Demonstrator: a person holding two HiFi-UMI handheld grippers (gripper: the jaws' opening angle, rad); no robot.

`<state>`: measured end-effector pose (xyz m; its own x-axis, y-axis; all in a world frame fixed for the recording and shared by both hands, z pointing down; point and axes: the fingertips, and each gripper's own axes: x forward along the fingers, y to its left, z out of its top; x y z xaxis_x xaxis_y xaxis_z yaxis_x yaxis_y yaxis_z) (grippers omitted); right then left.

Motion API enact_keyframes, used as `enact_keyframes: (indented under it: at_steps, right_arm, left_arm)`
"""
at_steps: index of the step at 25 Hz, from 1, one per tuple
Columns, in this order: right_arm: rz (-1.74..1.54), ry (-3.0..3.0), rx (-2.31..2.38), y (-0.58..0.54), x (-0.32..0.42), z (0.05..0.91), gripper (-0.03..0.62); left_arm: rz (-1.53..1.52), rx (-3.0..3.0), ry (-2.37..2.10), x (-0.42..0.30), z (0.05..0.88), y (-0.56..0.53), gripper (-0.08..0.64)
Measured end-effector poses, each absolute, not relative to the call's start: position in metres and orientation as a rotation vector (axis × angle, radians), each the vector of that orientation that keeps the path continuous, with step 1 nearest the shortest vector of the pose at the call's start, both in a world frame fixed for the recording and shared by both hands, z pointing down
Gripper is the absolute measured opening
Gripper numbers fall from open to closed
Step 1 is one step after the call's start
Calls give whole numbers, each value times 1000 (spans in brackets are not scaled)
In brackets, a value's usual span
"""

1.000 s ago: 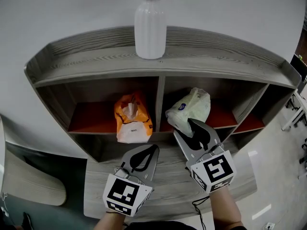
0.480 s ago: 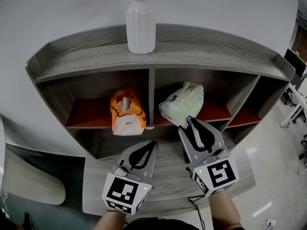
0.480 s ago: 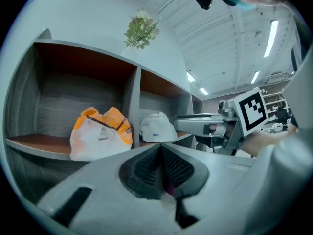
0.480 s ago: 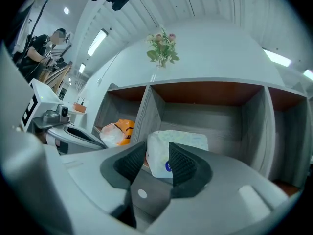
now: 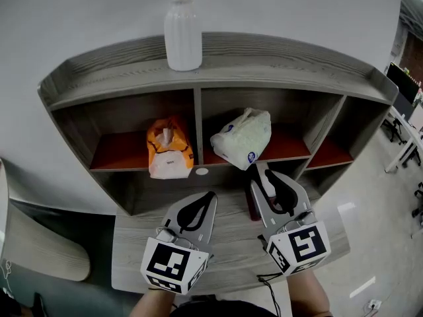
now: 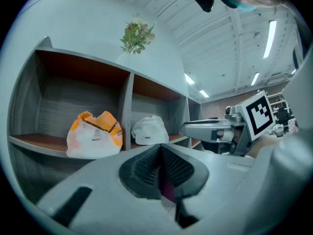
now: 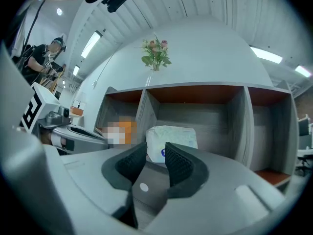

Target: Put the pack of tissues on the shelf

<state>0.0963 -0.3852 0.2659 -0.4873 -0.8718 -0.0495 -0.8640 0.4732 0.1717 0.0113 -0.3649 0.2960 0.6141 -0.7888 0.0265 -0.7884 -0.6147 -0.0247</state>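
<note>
The pale green-white pack of tissues (image 5: 241,137) lies in the middle compartment of the grey wooden shelf (image 5: 198,78), near its front edge. In the right gripper view the pack (image 7: 171,140) shows beyond the jaws. My right gripper (image 5: 267,174) sits just in front of and below the pack, apart from it. It is open; its jaws have just been closing, with nothing between them (image 7: 156,153). My left gripper (image 5: 209,197) hovers over the lower board with its pads together and empty (image 6: 160,153).
An orange and white pack (image 5: 168,149) stands in the left compartment. A white vase (image 5: 183,35) with stems sits on the shelf top. The grey lower board (image 5: 231,249) lies under both grippers. A narrower compartment (image 5: 328,152) is at the right.
My right gripper has drawn back from the tissue pack, which stays on the shelf, and its jaws have narrowed. Both grippers have shifted slightly.
</note>
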Motion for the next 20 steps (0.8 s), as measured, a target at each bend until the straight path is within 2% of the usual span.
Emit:
enact_keyframes:
  at_steps: [17,20]
  right_arm:
    - [-50,-2674,1677,-362,127,291,-2]
    - [-1,-2672,1667,-361,127,299,-3]
  left_arm:
    - [-20,-2838,1383,20,302,-354,-6]
    - [-30,-2846,1378,21,305,-354,-5]
